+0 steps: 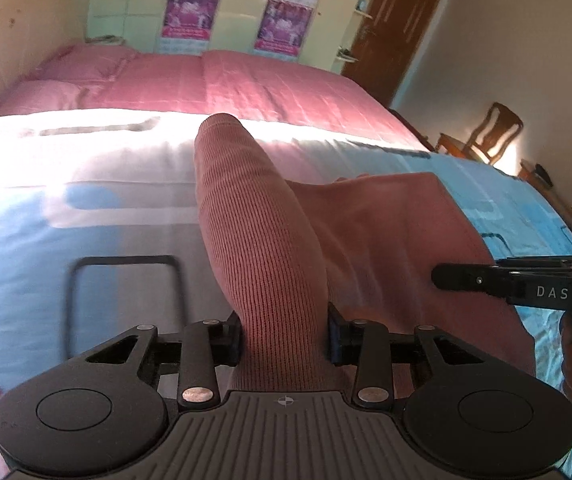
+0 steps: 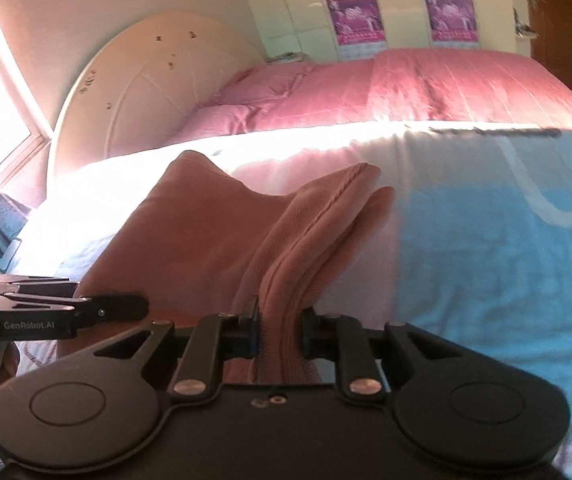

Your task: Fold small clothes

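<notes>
Nearest in the left wrist view, the left gripper (image 1: 284,338) pinches a bunched fold of a dusty-pink knitted garment (image 1: 269,248) between its two fingers. The knit is finely ribbed, and the held fold rises from the fingers as a thick rounded tube reaching away toward the far side of the bed. To its right the same garment spreads out smoother and flatter, lying on a light blue and white patterned sheet (image 1: 105,216).

In the right wrist view, the right gripper (image 2: 279,330) likewise clamps a gathered ridge of the pink garment (image 2: 205,232), with several layered folds squeezed between its fingers. The left gripper (image 2: 125,306) enters from the left edge, its tip over the cloth.

Beyond the garment, the sheet glares white in strong sunlight. Farther off lies a pink quilted bedspread (image 2: 426,88) with pink pillows (image 2: 241,116) before a cream curved headboard (image 2: 133,92). On the far wall hang purple posters (image 1: 189,12).
</notes>
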Available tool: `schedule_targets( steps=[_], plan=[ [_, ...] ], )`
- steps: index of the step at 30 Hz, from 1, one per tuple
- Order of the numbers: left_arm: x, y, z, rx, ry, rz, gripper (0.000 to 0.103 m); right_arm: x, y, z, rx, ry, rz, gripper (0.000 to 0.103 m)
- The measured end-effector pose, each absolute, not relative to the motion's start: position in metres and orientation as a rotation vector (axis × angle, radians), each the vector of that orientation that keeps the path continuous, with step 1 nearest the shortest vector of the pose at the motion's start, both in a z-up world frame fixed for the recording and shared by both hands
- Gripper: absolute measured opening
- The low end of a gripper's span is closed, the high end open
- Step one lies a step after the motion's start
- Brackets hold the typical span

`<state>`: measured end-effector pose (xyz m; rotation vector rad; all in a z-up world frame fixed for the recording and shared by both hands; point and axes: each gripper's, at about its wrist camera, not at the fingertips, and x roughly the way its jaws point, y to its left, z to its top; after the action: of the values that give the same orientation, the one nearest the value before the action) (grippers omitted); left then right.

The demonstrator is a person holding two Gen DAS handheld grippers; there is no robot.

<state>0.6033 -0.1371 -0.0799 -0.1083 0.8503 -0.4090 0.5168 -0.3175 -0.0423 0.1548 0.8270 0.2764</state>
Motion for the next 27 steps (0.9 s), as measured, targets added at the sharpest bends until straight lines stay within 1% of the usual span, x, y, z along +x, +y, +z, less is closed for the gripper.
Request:
schedule_targets(
  steps=[9,18,19,20,21,23,24,25,26,27],
  plan=[
    [0.580,-0.013,-0.075,-0.106,0.833,-0.288,0.038,0.537,-0.205,-0.052,0.133,0.830,0.383,0.018],
    [0.569,0.094,-0.101,-0.118,0.875,-0.201,0.038,0.547,-0.110,-0.082,0.146,0.875,0.446,0.018],
    [0.570,0.102,-0.107,-0.116,0.888,-0.204,0.039,0.544,-0.104,-0.086,0.149,0.881,0.445,0.018],
    [0.571,0.109,-0.113,-0.117,0.906,-0.204,0.045,0.547,-0.101,-0.092,0.159,0.894,0.436,0.018],
    [0.572,0.118,-0.119,-0.132,0.910,-0.189,0.055,0.550,-0.100,-0.100,0.169,0.914,0.412,0.018],
    [0.570,0.131,-0.126,-0.163,0.876,-0.165,0.067,0.551,-0.105,-0.112,0.193,0.940,0.362,0.018],
    [0.568,0.138,-0.130,-0.167,0.859,-0.161,0.065,0.551,-0.111,-0.118,0.221,0.953,0.349,0.018],
    [0.567,0.142,-0.136,-0.182,0.860,-0.184,0.059,0.550,-0.116,-0.123,0.237,0.961,0.340,0.018],
    [0.567,0.143,-0.142,-0.202,0.868,-0.205,0.049,0.549,-0.119,-0.128,0.242,0.964,0.332,0.017],
    [0.568,0.141,-0.147,-0.209,0.869,-0.200,0.049,0.548,-0.120,-0.131,0.242,0.964,0.328,0.017]
  ],
)
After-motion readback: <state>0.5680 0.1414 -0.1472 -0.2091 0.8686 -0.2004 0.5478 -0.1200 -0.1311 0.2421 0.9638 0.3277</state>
